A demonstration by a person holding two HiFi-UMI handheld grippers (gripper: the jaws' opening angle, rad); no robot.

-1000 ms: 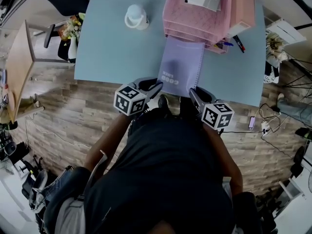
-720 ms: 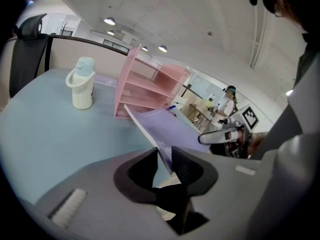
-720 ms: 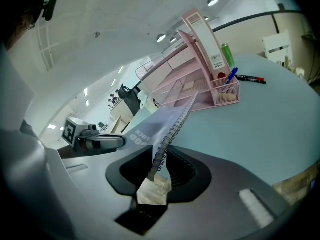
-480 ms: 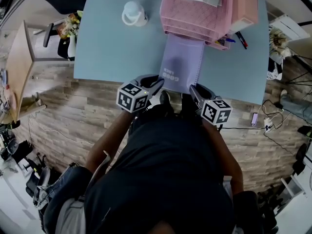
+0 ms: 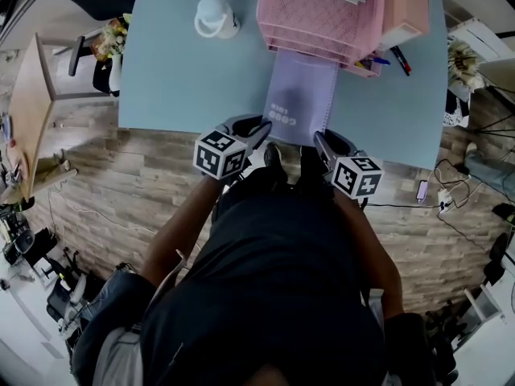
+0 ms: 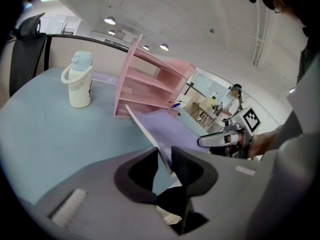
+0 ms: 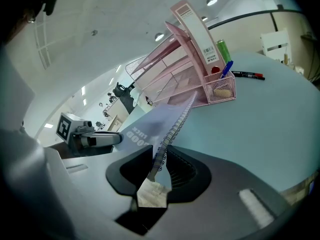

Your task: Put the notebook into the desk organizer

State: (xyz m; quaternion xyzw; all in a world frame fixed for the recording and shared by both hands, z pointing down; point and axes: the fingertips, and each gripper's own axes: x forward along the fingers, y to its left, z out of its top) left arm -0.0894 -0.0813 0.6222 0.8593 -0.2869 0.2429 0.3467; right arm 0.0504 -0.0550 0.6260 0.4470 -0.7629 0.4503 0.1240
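On the pale-blue desk (image 5: 177, 79), left tongs (image 6: 167, 159) and right tongs (image 7: 159, 166) pinch near corners of the notebook (image 5: 299, 95), probably light and bendy.

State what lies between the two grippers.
The purple notebook: the left gripper clamps its plain edge, the right gripper its spiral edge, shown in the head view.

floor (image 5: 121, 187): wood planks | table (image 5: 177, 79): pale blue | chair (image 6: 27, 49): black (beside the table) | ceiling lights (image 6: 110, 20): on
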